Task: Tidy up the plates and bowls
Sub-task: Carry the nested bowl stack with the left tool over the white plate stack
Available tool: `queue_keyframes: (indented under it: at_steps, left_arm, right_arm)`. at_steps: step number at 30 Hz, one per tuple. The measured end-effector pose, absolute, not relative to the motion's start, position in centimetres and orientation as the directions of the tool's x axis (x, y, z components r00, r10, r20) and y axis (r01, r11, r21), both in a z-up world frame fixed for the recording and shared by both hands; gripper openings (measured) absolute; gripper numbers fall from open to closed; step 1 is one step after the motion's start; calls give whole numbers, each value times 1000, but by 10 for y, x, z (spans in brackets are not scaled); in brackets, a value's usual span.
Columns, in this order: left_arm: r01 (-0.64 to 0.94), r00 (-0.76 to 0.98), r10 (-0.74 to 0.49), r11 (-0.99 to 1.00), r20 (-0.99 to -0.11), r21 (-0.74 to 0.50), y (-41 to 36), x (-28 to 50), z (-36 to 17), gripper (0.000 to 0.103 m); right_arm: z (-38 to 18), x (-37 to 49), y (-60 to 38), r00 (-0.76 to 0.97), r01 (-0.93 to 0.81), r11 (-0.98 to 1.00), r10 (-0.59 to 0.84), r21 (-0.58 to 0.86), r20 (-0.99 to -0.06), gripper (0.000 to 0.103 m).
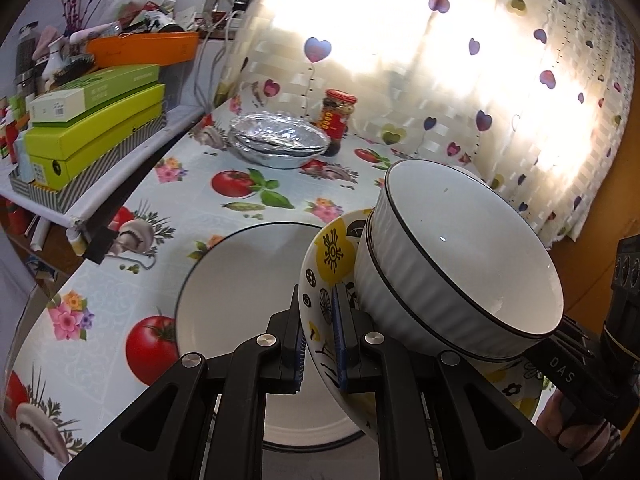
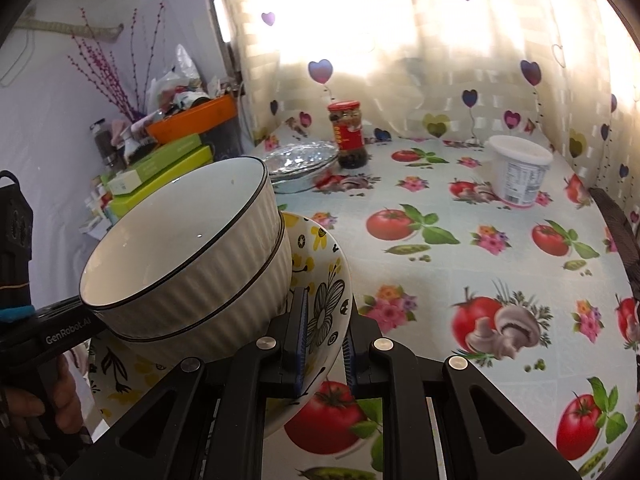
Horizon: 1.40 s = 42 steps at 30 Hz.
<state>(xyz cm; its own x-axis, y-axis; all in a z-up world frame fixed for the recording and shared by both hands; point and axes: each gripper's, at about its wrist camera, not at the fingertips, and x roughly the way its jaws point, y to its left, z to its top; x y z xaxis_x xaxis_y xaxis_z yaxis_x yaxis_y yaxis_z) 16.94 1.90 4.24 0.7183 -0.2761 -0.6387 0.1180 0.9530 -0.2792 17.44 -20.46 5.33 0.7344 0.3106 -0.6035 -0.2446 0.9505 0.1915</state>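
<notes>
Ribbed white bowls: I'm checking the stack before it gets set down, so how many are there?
2. The upper ribbed white bowl is nested in the lower ribbed white bowl; both sit in the flower-patterned bowl. More could be hidden inside.

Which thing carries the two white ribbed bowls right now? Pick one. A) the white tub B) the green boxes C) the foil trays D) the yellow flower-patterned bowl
D: the white ribbed bowls sit nested inside the yellow flower-patterned bowl, whose rim both claws pinch from opposite sides.

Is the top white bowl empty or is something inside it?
Empty. The top white bowl shows only a bare glossy inside with a small light glint.
</notes>
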Motion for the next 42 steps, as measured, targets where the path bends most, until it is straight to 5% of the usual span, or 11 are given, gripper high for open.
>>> queue_keyframes:
  at_steps: [42]
  left_arm:
    - [14,714,-197,963,-672,-268,78,191,13,11]
  right_arm:
    - [28,212,-141,687,-342,926,362,159,-630,16]
